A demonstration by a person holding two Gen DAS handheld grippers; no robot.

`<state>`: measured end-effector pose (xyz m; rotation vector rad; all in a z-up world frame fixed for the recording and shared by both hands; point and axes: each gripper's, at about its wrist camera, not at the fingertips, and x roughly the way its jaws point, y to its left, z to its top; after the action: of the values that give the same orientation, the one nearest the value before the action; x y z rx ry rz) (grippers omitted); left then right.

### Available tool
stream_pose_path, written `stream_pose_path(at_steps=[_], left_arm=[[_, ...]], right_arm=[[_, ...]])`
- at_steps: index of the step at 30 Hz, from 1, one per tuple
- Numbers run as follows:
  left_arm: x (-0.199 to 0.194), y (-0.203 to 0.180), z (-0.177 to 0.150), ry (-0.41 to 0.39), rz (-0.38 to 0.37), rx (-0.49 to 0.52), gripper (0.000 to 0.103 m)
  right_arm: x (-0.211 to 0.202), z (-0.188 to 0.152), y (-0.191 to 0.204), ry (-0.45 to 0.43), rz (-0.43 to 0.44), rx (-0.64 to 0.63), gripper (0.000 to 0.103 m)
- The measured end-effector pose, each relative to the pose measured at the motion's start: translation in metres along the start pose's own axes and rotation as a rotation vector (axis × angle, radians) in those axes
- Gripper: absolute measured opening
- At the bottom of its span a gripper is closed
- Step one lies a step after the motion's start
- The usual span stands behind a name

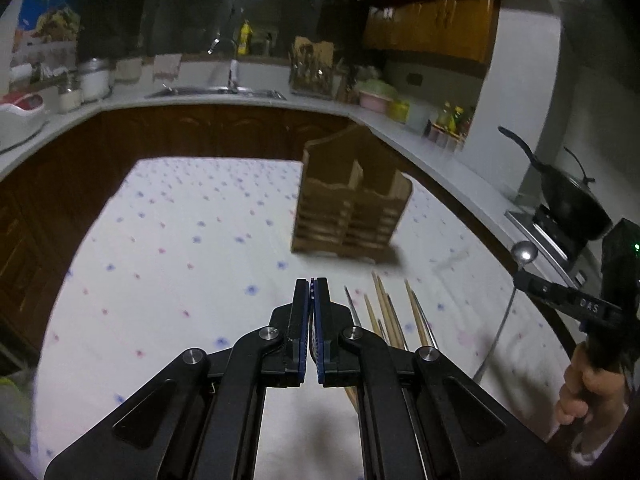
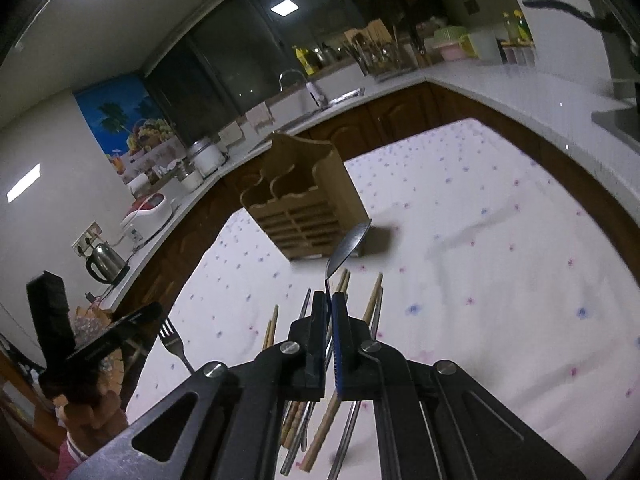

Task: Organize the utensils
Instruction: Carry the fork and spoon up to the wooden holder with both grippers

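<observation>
Right gripper [image 2: 329, 304]: jaws closed on the handle of a metal spoon [image 2: 347, 249]. The bowl of the spoon stands up past the fingertips, in front of the lower right corner of the wooden utensil holder [image 2: 304, 204]. From the left wrist view the same spoon [image 1: 525, 255] shows at the right edge, held clear of the cloth, its handle hanging below the grip.

Left gripper [image 1: 311, 292]: jaws closed, blue pads nearly together. In its own view nothing shows between the pads. In the right wrist view a fork [image 2: 173, 340] sticks out from the left gripper [image 2: 150, 312], tines up; the contact itself is hidden, so cannot tell for certain that it is gripped.

Loose utensils: wooden chopsticks [image 1: 386, 312] and thin metal ones [image 1: 420, 312] lie in a rough bundle on the cloth, on the near side of the holder, well apart from it.

Holder stands upright on the white, dotted tablecloth [image 1: 180, 240]; its compartments look empty from the right wrist view. Beyond the holder: a kitchen counter [image 1: 248, 98].
</observation>
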<state>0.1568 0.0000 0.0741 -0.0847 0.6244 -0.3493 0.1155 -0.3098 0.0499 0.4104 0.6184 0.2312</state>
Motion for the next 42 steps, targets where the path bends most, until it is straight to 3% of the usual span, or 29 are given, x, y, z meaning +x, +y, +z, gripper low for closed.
stream_pose_path(at_steps=[13, 19, 24, 31, 36, 42], left_arm=[[0.009, 0.01, 0.041, -0.065, 0.031, -0.035, 0.002], [0.012, 0.014, 0.08, -0.128, 0.027, -0.054, 0.002], [0.021, 0.015, 0.124, -0.196, 0.046, -0.059, 0.002], [0.062, 0.02, 0.179, -0.25, 0.083, -0.073, 0.002], [0.102, 0.008, 0.19, -0.229, 0.121, -0.015, 0.002], [0.149, 0.001, 0.171, -0.136, 0.139, 0.043, 0.003]], right_arm=[[0.011, 0.026, 0.007, -0.053, -0.003, -0.029, 0.002], [0.022, 0.05, 0.01, -0.097, -0.009, -0.047, 0.002], [0.029, 0.084, 0.023, -0.185, -0.021, -0.085, 0.002], [0.047, 0.134, 0.051, -0.387, -0.045, -0.183, 0.002], [0.08, 0.145, 0.066, -0.451, -0.099, -0.259, 0.002], [0.13, 0.129, 0.049, -0.376, -0.131, -0.248, 0.002]])
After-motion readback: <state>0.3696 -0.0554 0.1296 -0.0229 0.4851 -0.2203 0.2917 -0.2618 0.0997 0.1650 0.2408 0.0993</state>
